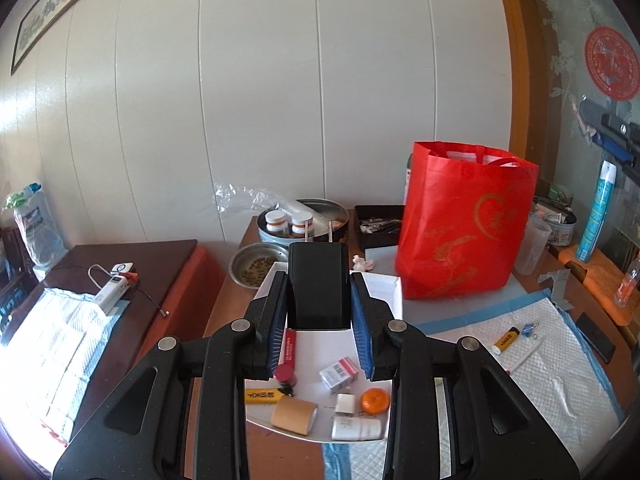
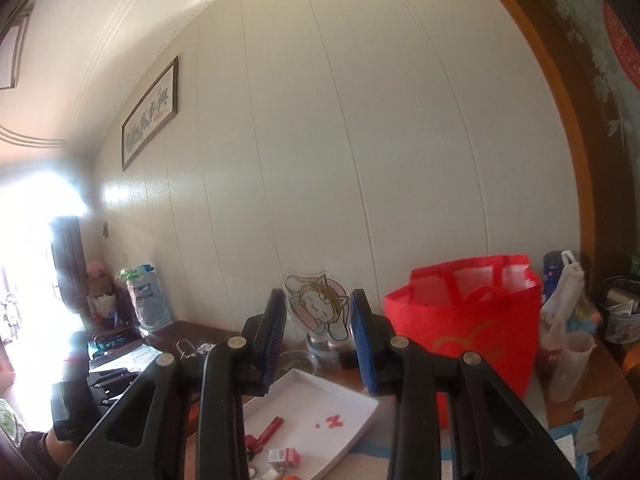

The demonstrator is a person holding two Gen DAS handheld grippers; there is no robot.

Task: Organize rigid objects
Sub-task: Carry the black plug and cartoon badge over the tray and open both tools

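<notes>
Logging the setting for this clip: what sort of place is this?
Probably a lived-in home room: a framed wall hanging, a cluttered wooden table with a red tote bag, and pill bottles in a metal bowl.

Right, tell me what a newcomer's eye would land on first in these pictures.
Probably the big red bag, standing upright on the table right of the white tray. Next, the black plug adapter clamped in the left claw above that tray, prongs pointing away. In the right wrist view, the right claw holds up a clear cartoon cat figure against the pale wall.
</notes>
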